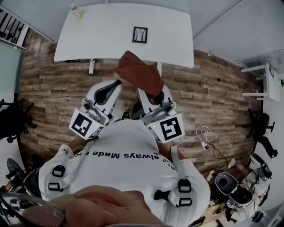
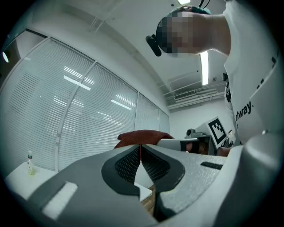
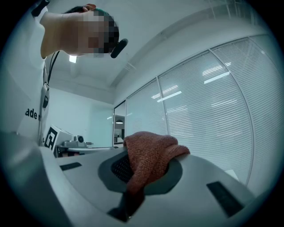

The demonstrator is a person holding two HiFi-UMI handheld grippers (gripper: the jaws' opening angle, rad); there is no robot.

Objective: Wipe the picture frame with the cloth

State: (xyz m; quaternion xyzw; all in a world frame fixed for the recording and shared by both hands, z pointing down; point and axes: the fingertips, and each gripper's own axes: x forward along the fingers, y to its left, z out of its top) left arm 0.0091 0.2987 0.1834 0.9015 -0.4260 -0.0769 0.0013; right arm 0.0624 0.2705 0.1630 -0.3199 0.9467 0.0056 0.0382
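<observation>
Beyond the person's feet the wooden floor (image 1: 57,88) runs out to a white table (image 1: 102,31) on the far side, and that table is where the work has to happen. The person stands back from its near edge in a white printed shirt (image 1: 128,177), with both tools held close to the body and angled up rather than down at the tabletop. The right gripper (image 3: 140,170) is clamped on the rust-coloured cloth (image 1: 140,73): in the right gripper view a bunched fold of the knit sits squeezed between the pads and flops over the jaw on the right side. The left gripper (image 2: 140,164) is closed with nothing in it, its ribbed pads meeting at the tips, and it hangs just left of its partner. The picture frame (image 1: 140,34), small, dark-edged and showing a tree print, lies on the table's right half, well apart from both tools and untouched by the cloth. A little bottle (image 1: 76,11) stands alone at the far left corner. As I judge it, the cloth is in hand and that is all that is settled so far; the reach to the table, any steadying of the frame, and the wiping itself are all left to do.
</observation>
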